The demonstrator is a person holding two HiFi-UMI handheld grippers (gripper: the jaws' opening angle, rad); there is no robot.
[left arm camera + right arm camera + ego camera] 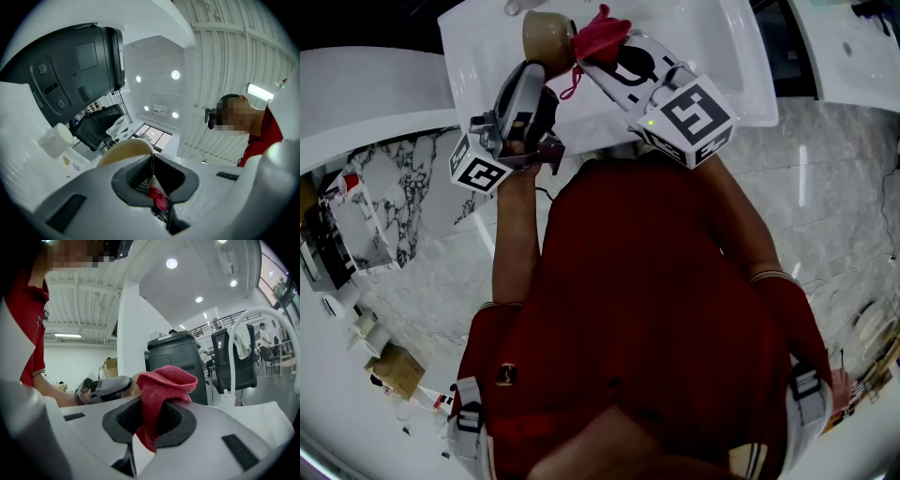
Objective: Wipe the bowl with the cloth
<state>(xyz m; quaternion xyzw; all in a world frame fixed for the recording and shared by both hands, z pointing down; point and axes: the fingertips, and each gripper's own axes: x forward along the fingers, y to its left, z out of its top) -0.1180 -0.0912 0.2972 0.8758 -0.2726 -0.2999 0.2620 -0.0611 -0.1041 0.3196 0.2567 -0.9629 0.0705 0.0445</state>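
Bowl (547, 34): tan, held up and tipped over the white basin (712, 56), nearer its left edge.
Left gripper (544, 66): jaws clamped on the bowl's thin rim.
Right gripper (586, 58): jaws pinched on the red cloth (600, 36), which is bunched above them.
Cloth: just beside the bowl, apparently touching its rim.

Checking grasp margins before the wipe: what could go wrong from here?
1. The left tool pinches the bowl only by its thin rim; wiping pressure may twist it loose, dropping it into the sink.
2. The right tool clamps just a fold of the cloth, the rest bunched past the tips; dragging could pull it out.
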